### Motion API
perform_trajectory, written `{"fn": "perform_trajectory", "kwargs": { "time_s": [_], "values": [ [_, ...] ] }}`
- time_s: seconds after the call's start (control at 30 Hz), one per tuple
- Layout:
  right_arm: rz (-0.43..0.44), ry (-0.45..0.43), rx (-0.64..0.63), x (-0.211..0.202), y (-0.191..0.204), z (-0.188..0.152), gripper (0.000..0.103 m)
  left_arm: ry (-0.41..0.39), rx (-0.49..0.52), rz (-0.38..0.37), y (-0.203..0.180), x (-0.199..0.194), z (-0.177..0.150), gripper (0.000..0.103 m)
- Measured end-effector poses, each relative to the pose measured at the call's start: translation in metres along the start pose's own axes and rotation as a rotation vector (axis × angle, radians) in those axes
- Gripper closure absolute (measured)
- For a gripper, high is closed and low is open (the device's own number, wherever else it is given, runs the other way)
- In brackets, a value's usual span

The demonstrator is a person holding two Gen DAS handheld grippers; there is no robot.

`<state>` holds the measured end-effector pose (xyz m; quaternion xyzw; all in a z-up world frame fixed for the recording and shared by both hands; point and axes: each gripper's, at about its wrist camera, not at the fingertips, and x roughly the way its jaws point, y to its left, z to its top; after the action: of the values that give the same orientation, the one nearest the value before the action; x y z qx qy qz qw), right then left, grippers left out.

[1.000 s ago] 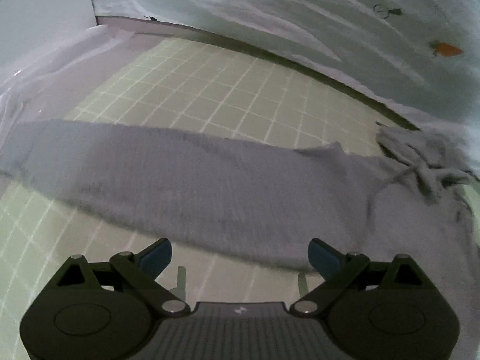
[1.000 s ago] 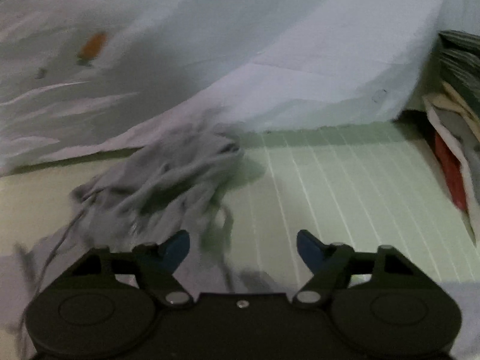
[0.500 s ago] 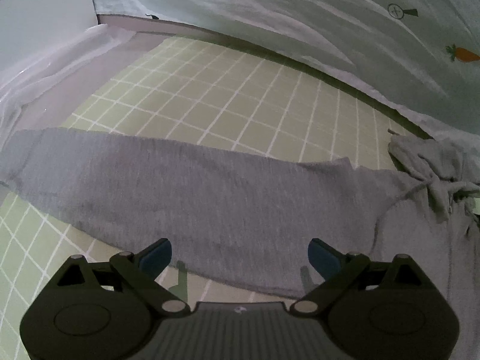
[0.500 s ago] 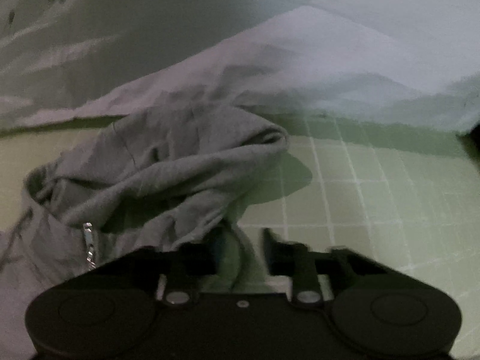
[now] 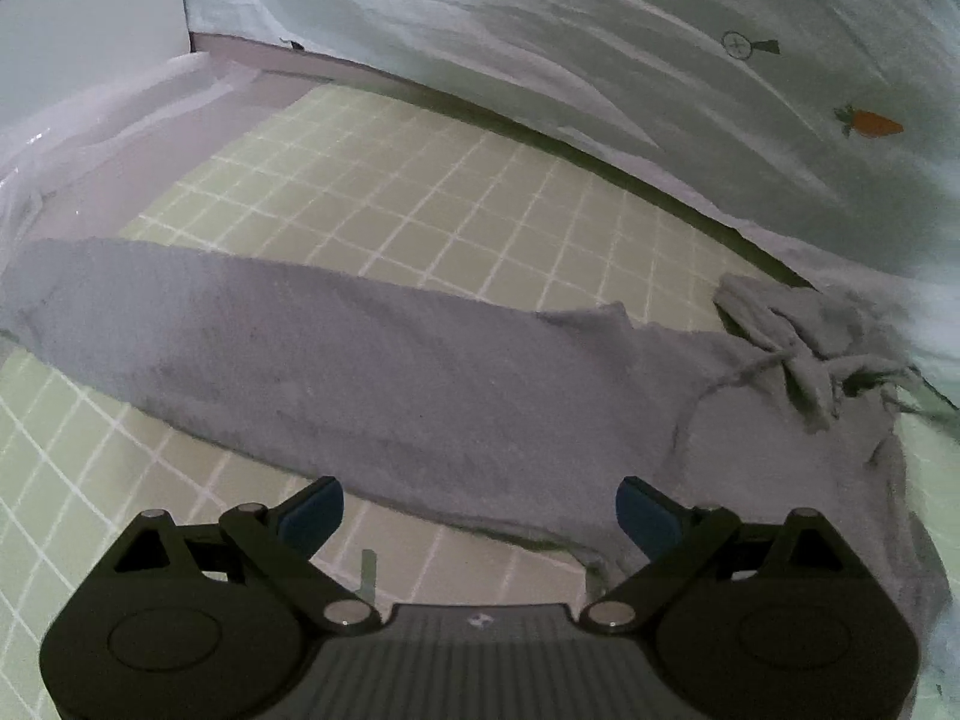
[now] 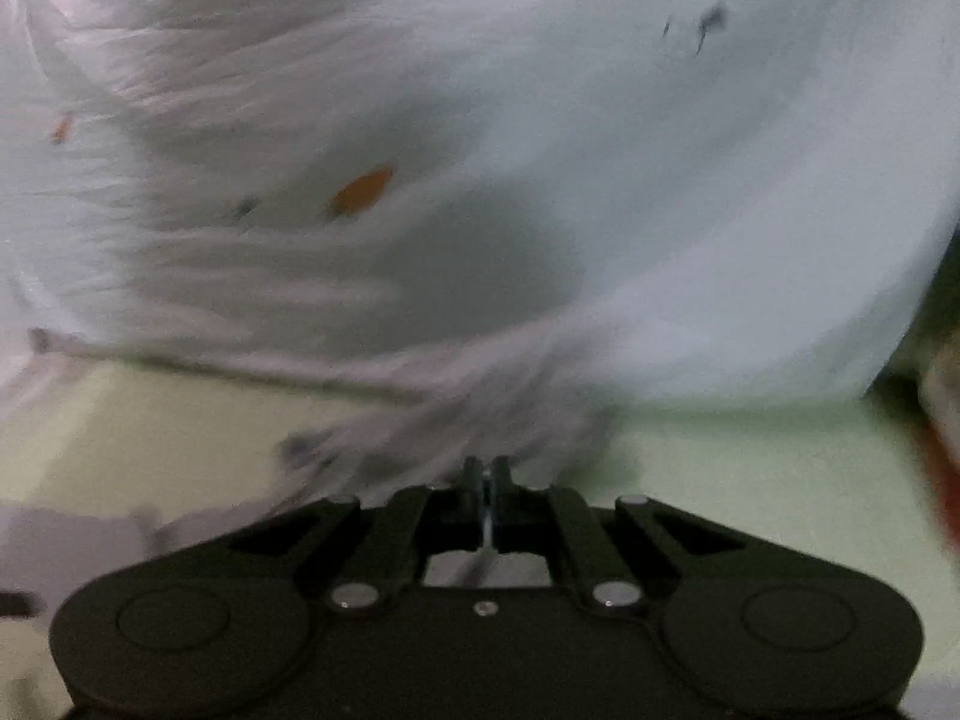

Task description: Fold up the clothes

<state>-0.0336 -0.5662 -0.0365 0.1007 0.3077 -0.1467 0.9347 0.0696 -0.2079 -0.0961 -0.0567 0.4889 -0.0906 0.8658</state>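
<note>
While grey garment (image 5: 420, 372) lies on checked mat (image 5: 456, 192) | left gripper (image 5: 480, 510) apart | right gripper (image 6: 486, 474) together

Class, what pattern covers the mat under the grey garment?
Pale green mat with a white grid; clearest in the left wrist view.

This looks like a bedroom in a home: the work surface is a bed covered with a pale green sheet (image 5: 456, 204) with a white grid pattern. Behind it lies a white duvet (image 5: 600, 48) printed with small orange carrots (image 5: 873, 123), and a plain white wall (image 5: 84, 6) stands at the corner
</note>
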Motion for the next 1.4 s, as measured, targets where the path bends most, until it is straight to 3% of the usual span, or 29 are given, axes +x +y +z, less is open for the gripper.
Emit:
{"fn": "perform_trajectory", "kwargs": {
  "time_s": [0.07,0.17,0.2,0.23,0.3,0.4,0.67,0.77,0.8,0.83,0.97,1.17,1.27,1.4],
  "values": [
    [0.046,0.107,0.029,0.007,0.006,-0.026,0.101,-0.003,0.014,-0.004,-0.004,-0.004,-0.004,0.006],
    [0.062,0.173,0.072,0.009,0.009,-0.046,0.099,-0.012,0.051,0.005,-0.008,-0.011,-0.009,0.006],
    [0.062,0.175,0.092,0.009,0.007,-0.047,0.089,-0.008,0.056,0.01,-0.008,-0.011,-0.011,0.006],
    [0.051,0.164,0.114,0.009,0.005,-0.046,0.074,-0.001,0.053,0.014,-0.007,-0.01,-0.012,0.006],
    [0.019,0.137,0.153,0.013,-0.005,-0.04,0.058,0.015,0.044,0.021,-0.005,-0.007,-0.013,0.006],
    [-0.018,0.126,0.199,0.034,-0.021,-0.029,0.056,0.031,0.039,0.035,-0.003,-0.002,-0.013,0.006],
    [-0.1,0.173,0.302,0.118,-0.062,-0.008,0.058,0.042,0.063,0.075,-0.004,0.009,-0.009,0.006],
    [-0.08,0.204,0.327,0.142,-0.071,-0.005,0.079,0.047,0.061,0.086,0.0,0.011,-0.007,0.006],
    [-0.062,0.209,0.322,0.145,-0.071,-0.005,0.092,0.048,0.057,0.088,0.002,0.012,-0.006,0.006],
    [-0.05,0.209,0.314,0.148,-0.071,-0.004,0.095,0.047,0.051,0.089,0.004,0.012,-0.005,0.006],
    [-0.057,0.135,0.251,0.121,-0.059,0.001,0.097,0.037,0.037,0.083,0.007,0.008,-0.004,0.006],
    [-0.029,-0.018,0.1,0.027,-0.022,0.001,0.099,0.021,0.034,0.058,0.006,-0.001,-0.009,0.006],
    [-0.024,-0.024,0.038,0.001,-0.008,-0.01,0.099,0.027,0.028,0.034,0.003,-0.004,-0.015,0.006],
    [-0.032,0.014,0.077,-0.01,-0.01,-0.024,0.099,0.022,0.045,0.015,-0.002,-0.01,-0.023,0.006]
  ]
}}
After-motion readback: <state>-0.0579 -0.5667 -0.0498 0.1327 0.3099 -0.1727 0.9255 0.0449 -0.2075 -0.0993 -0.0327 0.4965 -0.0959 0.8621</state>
